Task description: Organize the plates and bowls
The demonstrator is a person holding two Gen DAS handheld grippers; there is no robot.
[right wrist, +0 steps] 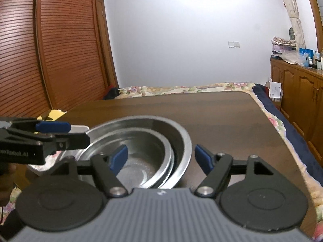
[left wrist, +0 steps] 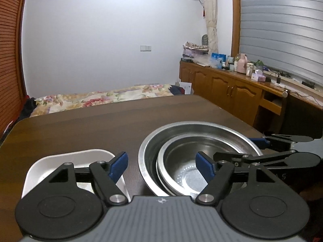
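Note:
Two steel bowls stand nested on the dark table (left wrist: pixel 80 125): a large bowl (left wrist: pixel 181 129) with a smaller bowl (left wrist: pixel 185 179) inside it, leaning toward the near side. My left gripper (left wrist: pixel 161 162) is open and straddles their left rims, touching nothing. My right gripper (right wrist: pixel 161 158) is also open, with the right rims of the large bowl (right wrist: pixel 182 139) and the small bowl (right wrist: pixel 141 167) between its pads, which do not press on them. A white rectangular tray (left wrist: pixel 80 155) lies just left of the bowls, under the left gripper's left finger.
The right gripper (left wrist: pixel 242 148) shows at the bowls' right side in the left wrist view, and the left gripper (right wrist: pixel 66 134) at their left in the right wrist view. A bed (right wrist: pixel 181 87) lies beyond the table's far edge. Wooden cabinets (left wrist: pixel 222 84) line the right wall.

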